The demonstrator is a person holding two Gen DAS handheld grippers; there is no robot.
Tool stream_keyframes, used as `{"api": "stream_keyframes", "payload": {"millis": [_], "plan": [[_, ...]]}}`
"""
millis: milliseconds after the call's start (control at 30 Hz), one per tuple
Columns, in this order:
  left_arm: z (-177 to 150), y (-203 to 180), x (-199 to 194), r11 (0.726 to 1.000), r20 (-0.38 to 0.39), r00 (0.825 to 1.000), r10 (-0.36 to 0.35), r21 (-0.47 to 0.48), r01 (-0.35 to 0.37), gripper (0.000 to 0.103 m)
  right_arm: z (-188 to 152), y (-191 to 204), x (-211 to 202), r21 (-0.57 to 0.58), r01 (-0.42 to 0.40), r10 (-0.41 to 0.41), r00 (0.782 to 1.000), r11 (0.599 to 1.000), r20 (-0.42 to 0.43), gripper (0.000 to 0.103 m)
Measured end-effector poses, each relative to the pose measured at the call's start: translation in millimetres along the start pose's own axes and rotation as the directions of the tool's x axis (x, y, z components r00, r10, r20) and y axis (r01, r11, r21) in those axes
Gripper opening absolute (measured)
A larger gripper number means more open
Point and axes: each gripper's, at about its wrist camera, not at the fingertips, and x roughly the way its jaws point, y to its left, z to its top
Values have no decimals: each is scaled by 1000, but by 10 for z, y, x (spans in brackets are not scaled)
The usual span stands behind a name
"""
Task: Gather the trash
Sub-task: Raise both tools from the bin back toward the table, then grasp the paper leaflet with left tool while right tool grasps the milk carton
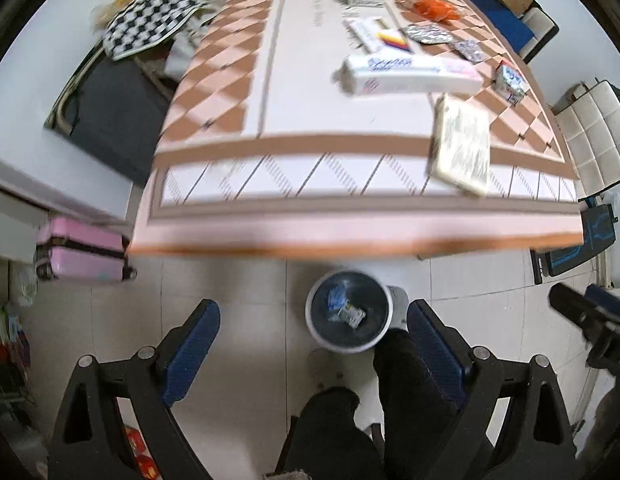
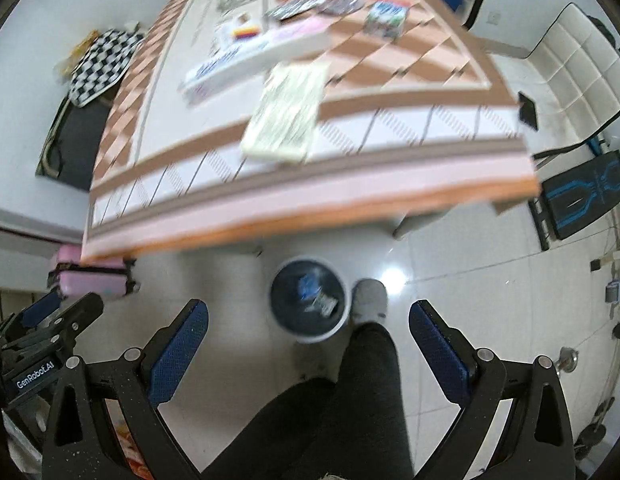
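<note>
Blur smears table (image 1: 214, 184) litter; bin (image 1: 348, 311) contents unclear.

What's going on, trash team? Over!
Left claw and right claw open, empty. Bin below, some trash inside. Boxes wait on table. Nothing blocking.

White tiled floor (image 2: 469, 300), checkered table (image 1: 230, 60), pink suitcase (image 1: 82, 250)

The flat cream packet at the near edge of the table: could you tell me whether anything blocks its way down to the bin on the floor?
Nothing visible does. The flat cream packet lies at the table edge, and the bin stands open on the floor just in front of it. The person's leg is beside the bin, not over it.
</note>
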Motion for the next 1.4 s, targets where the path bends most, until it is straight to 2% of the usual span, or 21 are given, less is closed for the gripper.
{"api": "stream_keyframes", "payload": {"millis": [133,267,400,500,567,667,733,767,833,900,967,1033,1100,1167,1300,1400], "plan": [[449,-394,155,998,-23,1000,1,57,1,96,574,-383,92,-3,50,-50,999,999,-12,102],[944,-885,461,995,-93,995,-40,88,49,96,1243,-875,264,15,57,-56,997,998,-52,102],[1340,-1331,900,990,-185,980,-68,107,88,95,1859,-1169,479,35,59,-56,996,998,-72,102],[1519,-1552,1226,989,-247,968,-43,125,76,95,2305,-1348,658,75,39,-32,995,996,-92,102],[1582,-1634,1382,990,-280,960,-21,130,59,95,2540,-1425,780,122,6,8,994,993,-110,101],[1667,-1649,1478,994,-281,960,11,110,21,92,2870,-1427,904,172,-35,53,994,985,-100,98],[1698,-1574,1471,997,-282,959,-38,49,54,77,3053,-1384,991,190,-47,64,994,981,-86,96],[1705,-1537,1457,998,-278,960,-42,24,51,75,3161,-1361,1054,206,-56,73,994,977,-79,94],[1711,-1450,1423,1000,-254,967,-1,3,1,75,3308,-1325,1170,236,-64,83,994,970,-74,91],[1701,-1347,1434,999,-256,967,6,-32,-15,75,3405,-1273,1292,255,-64,87,993,965,-81,85],[1692,-1277,1415,998,-265,964,20,-48,-34,74,3441,-1207,1407,257,-56,84,991,965,-101,59],[1686,-1209,1374,997,-247,968,35,-55,-50,74,3467,-1143,1514,252,-37,69,990,967,-120,57],[1671,-1137,1305,997,-225,974,36,-65,-52,74,3453,-1067,1490,226,-11,38,993,974,-113,56],[1634,-1063,1207,996,-197,980,26,-79,-43,74,3385,-1032,1460,221,-12,39,992,975,-120,56],[1504,-915,894,996,-119,993,8,-87,-19,74,3103,-921,1193,183,-24,41,995,983,-86,56],[1316,-800,584,996,-55,998,-14,-84,9,74,2738,-817,892,167,-47,55,998,985,-43,56]]}}
